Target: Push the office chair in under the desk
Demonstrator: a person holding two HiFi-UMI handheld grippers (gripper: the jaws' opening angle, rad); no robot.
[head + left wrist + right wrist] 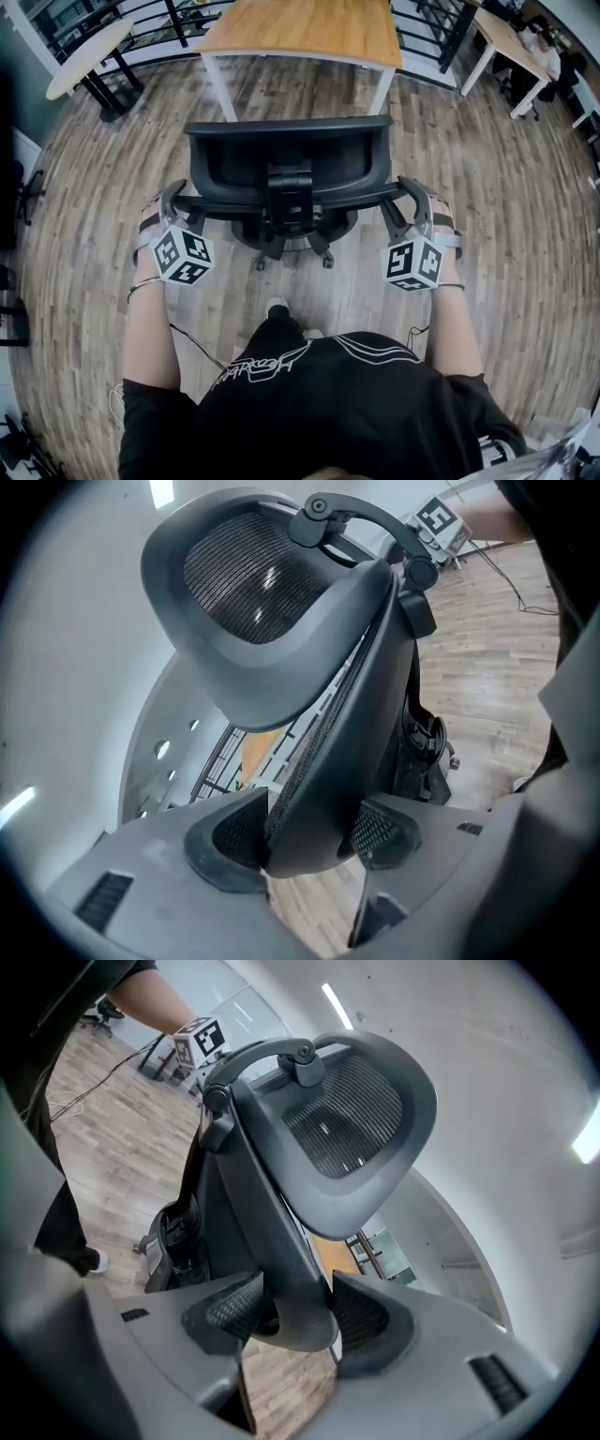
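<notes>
A black office chair [286,155] stands with its back toward me, facing a wooden-topped desk [300,28] with white legs just beyond it. My left gripper [172,199] grips the left edge of the backrest frame, and my right gripper [414,195] grips the right edge. In the left gripper view, the left gripper [305,841] has both ribbed pads against the frame, under the mesh headrest [253,583]. The right gripper view shows the right gripper [295,1316] clamped the same way below the headrest [356,1119].
The chair's castor base [291,246] rests on plank flooring, with my shoe [277,307] right behind it. A round white table [89,56] stands at the back left, another desk [511,42] at the back right, and a black railing [150,14] behind the desk.
</notes>
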